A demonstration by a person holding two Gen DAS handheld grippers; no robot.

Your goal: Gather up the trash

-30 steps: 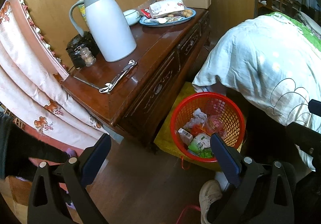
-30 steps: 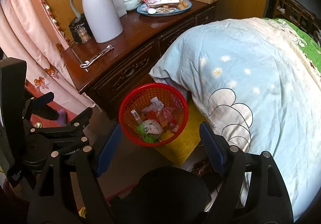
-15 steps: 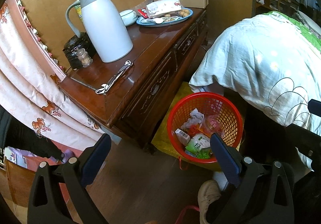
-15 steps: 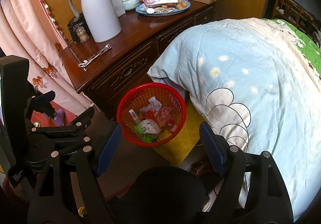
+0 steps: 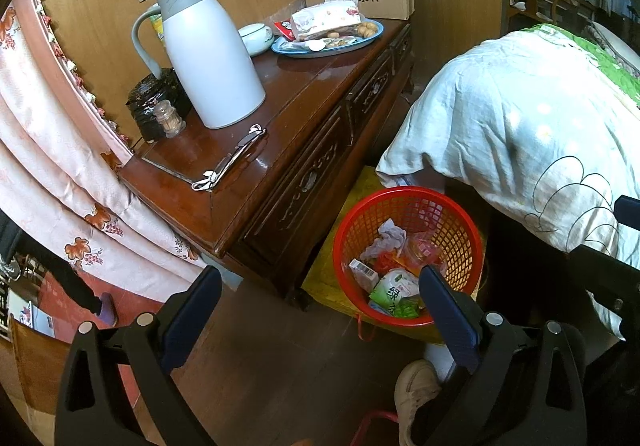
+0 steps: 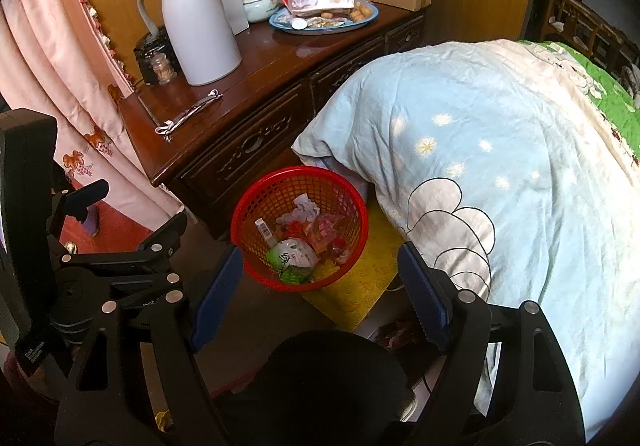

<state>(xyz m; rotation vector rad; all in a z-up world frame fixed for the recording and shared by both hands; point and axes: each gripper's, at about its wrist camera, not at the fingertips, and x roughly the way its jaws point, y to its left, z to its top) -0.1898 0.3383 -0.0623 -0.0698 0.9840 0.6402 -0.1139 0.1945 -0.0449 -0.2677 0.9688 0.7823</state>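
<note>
Grippers idle: left gripper point(image 5: 320, 302) and right gripper point(image 6: 320, 278) both wide, empty. Red mesh basket point(image 5: 460, 214) near cabinet point(image 5: 280, 134), wrappers inside. Step: search; next, locate loose trash.

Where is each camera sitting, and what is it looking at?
Left wrist: sits on the open left gripper, looking down at the red plastic trash basket; a white shoe shows.
Right wrist: sits on the open right gripper, looking down at that basket; the left gripper shows beside it.
Both share the basket and the white thermos jug.
</note>
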